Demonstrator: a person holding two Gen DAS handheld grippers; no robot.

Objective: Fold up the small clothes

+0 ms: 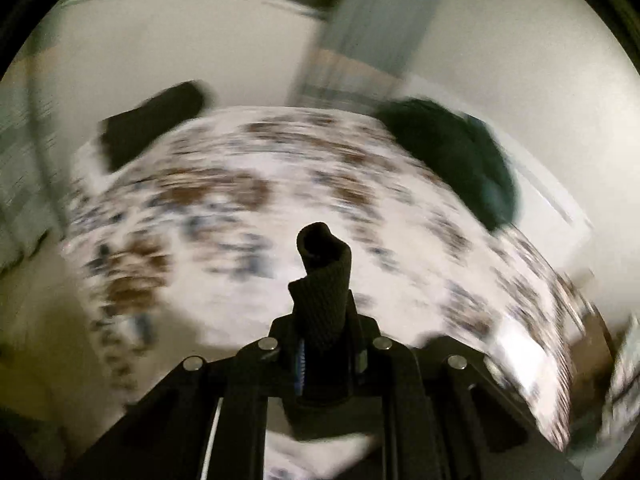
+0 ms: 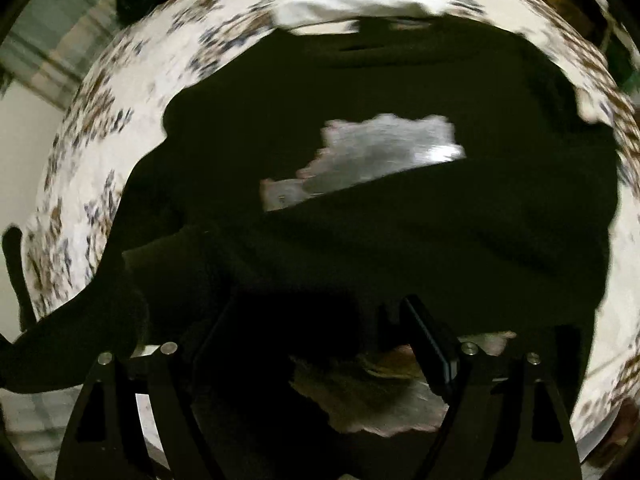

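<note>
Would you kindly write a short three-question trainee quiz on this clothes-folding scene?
1. True or false: the left gripper is shut on a strip of black ribbed fabric.
2. Which gripper has its jaws wide apart? A) left B) right C) both
3. Fill in: the dark garment under the right gripper bears a pale grey ____ on it.

Key
1. True: the strip sticks up from between the closed fingers.
2. B: the right gripper's jaws stand apart above the garment, which lies on the patterned cloth.
3. Print, partly covered by a fold.
</note>
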